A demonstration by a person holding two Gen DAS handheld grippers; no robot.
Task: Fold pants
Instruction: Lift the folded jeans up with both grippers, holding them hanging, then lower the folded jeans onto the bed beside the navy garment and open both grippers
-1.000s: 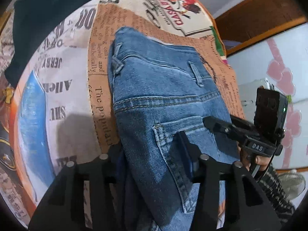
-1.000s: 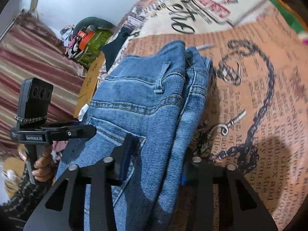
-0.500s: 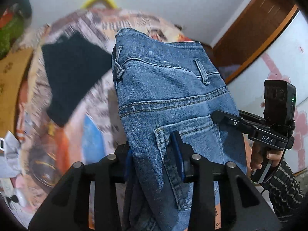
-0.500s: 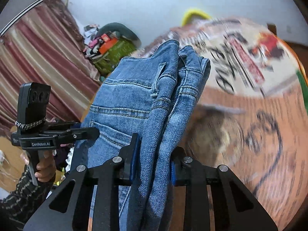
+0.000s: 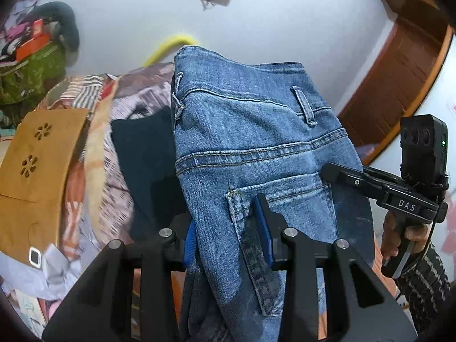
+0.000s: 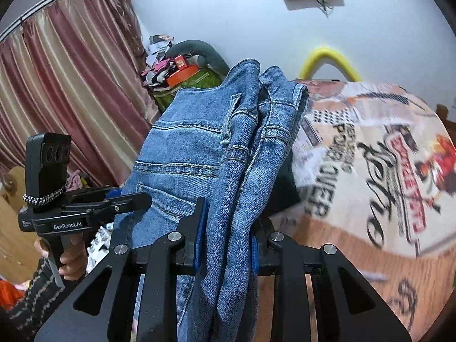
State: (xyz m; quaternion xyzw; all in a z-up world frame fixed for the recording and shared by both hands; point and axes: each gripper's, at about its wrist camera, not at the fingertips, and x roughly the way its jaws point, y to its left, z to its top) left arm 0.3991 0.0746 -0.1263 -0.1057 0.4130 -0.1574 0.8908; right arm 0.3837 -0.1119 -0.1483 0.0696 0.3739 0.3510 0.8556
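Observation:
The folded blue jeans (image 5: 245, 148) are held up in the air, waistband pointing away, above the bed. My left gripper (image 5: 228, 233) is shut on the jeans near the back pocket. My right gripper (image 6: 226, 228) is shut on the bunched edge of the jeans (image 6: 199, 148). The right gripper also shows in the left wrist view (image 5: 370, 182), clamped on the jeans' right side. The left gripper shows in the right wrist view (image 6: 122, 199) on the jeans' left side.
A bed with a newspaper-print cover (image 6: 370, 156) lies below. A dark garment (image 5: 142, 154) lies on it. A brown headboard (image 5: 37, 154), a green bag (image 6: 199, 82), a pink curtain (image 6: 71, 85) and a wooden door (image 5: 399, 79) surround the bed.
Both grippers have lifted the jeans off the bed cover and tilted upward; the wall and room now show behind the jeans. Both stayed shut on the denim.

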